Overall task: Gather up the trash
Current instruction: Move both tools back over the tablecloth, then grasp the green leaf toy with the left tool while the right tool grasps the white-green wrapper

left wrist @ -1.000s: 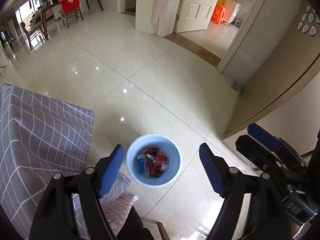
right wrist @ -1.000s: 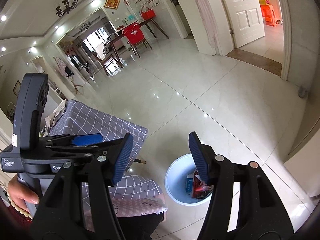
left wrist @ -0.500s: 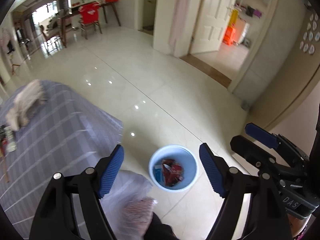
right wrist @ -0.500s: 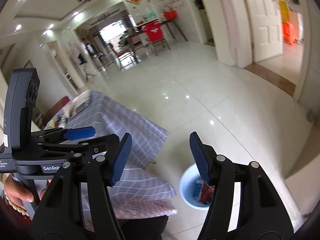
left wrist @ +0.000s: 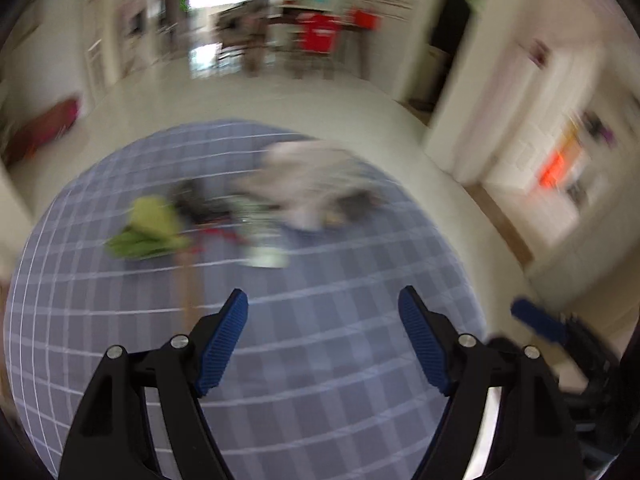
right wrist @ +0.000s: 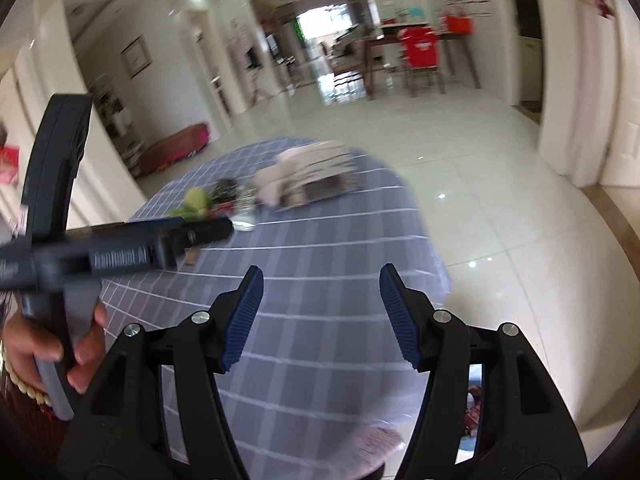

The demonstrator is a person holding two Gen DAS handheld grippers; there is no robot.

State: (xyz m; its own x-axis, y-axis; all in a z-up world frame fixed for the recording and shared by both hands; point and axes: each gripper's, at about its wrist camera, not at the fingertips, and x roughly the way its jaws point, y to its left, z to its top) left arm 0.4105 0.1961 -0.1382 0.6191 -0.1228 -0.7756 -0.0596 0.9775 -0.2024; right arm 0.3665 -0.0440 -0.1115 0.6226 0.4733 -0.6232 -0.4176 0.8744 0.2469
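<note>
Both tools gape empty over the checked desk (left wrist: pixel 320 380); the left tool (left wrist: pixel 322 312) shows blurred litter; only the right tool (right wrist: pixel 320 294) glimpses the bin (right wrist: pixel 474 404).

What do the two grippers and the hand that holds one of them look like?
Both the left gripper and the right gripper have black angular frames with silver screw heads and ribbed blue pads. In the right wrist view the left unit has a dark body with blurred white lettering and a grey handle. The bare hand holding it wears a pale bead bracelet.
</note>
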